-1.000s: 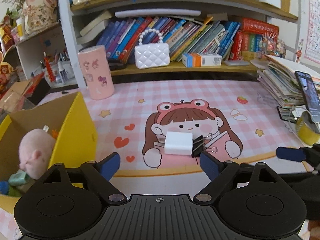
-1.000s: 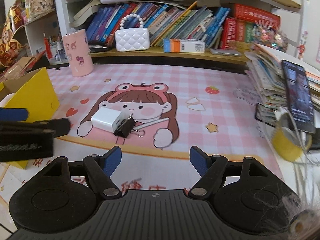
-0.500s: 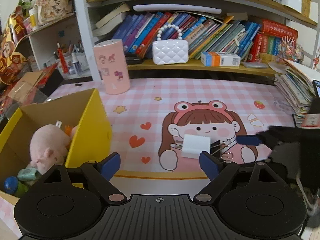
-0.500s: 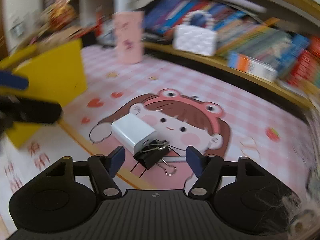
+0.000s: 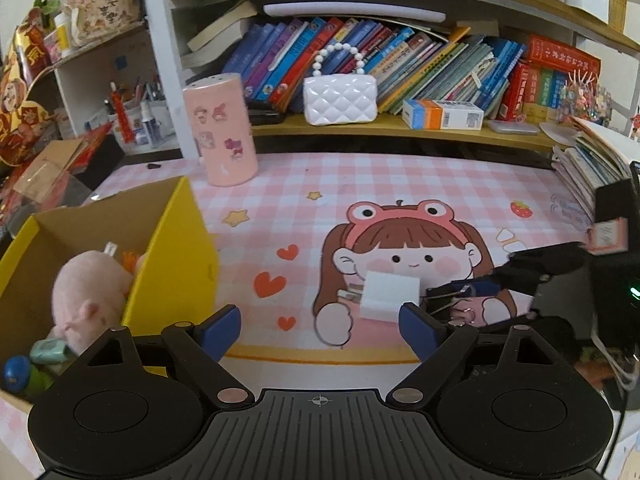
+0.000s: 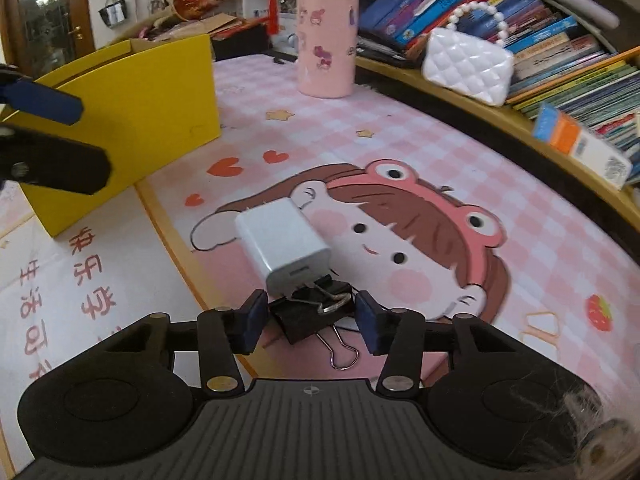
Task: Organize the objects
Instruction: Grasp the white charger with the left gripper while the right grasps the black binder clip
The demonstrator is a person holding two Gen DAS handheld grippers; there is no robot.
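Binder clip (image 6: 310, 310), black, lies mid-worktop touching a white charger (image 6: 284, 250), bracketed by the right gripper (image 6: 310, 316), jaws narrowed around but not yet gripping it. Closing could nudge the charger or snag a wire handle. Only the left view shows the yellow box (image 5: 176, 248) holding a plush toy (image 5: 90, 284); left gripper (image 5: 320, 326) wide, empty.

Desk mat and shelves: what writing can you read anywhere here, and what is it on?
"平安", above two characters I cannot make out: on the cream plush bag, top-left shelf.
Red Chinese characters on the desk mat, white border: sideways and blurred, not readable.
Book spines: titles too small to read.
Orange-and-white box: print too small.
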